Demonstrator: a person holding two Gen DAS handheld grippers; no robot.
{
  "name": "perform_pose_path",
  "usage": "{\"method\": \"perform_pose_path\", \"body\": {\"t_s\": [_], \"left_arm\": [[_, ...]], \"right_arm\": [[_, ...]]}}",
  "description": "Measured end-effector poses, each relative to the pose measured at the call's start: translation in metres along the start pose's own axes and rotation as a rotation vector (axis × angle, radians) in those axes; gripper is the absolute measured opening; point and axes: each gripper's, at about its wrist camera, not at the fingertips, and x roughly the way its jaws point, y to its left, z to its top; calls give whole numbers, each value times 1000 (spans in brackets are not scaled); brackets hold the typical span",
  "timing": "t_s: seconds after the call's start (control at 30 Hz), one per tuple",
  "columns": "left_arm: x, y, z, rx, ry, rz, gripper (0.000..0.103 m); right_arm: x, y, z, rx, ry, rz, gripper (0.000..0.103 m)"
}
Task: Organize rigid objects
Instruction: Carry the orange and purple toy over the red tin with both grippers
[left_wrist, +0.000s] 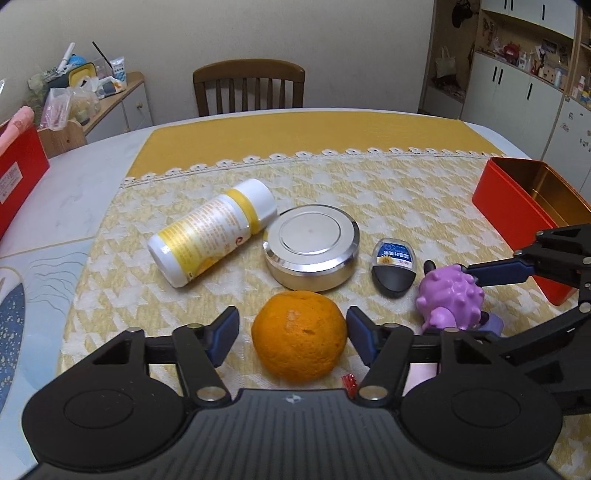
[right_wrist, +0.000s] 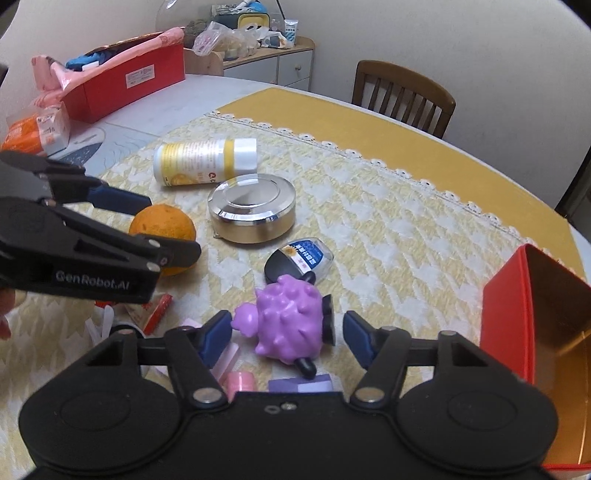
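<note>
An orange (left_wrist: 299, 334) lies on the yellow patterned cloth between the open fingers of my left gripper (left_wrist: 291, 336), with small gaps on both sides; it also shows in the right wrist view (right_wrist: 162, 225). A purple spiky toy (right_wrist: 288, 325) lies between the open fingers of my right gripper (right_wrist: 286, 338); it shows in the left view too (left_wrist: 448, 299). Beyond lie a white and yellow bottle (left_wrist: 214, 230) on its side, a round silver tin (left_wrist: 312, 245) and a small black and blue case (left_wrist: 394, 267). An open red tin box (left_wrist: 528, 210) stands at the right.
Small pink and purple items (right_wrist: 240, 380) and a red wrapper (right_wrist: 157, 310) lie near the front edge. A red cardboard box (right_wrist: 125, 81) stands far left on the table. A wooden chair (left_wrist: 249, 88) is behind the table, cabinets (left_wrist: 517, 85) at right.
</note>
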Motion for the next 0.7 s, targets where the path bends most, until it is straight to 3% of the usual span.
{"method": "perform_pose_path", "body": {"t_s": [0.03,0.7], "left_arm": [[0,0,0,1,2,-6,55],[-9,-2,2,6,10,19,54]], "right_arm": [[1,0,0,-3,1,1,60],[-25,-8,-1,91,-51,-2,58]]}}
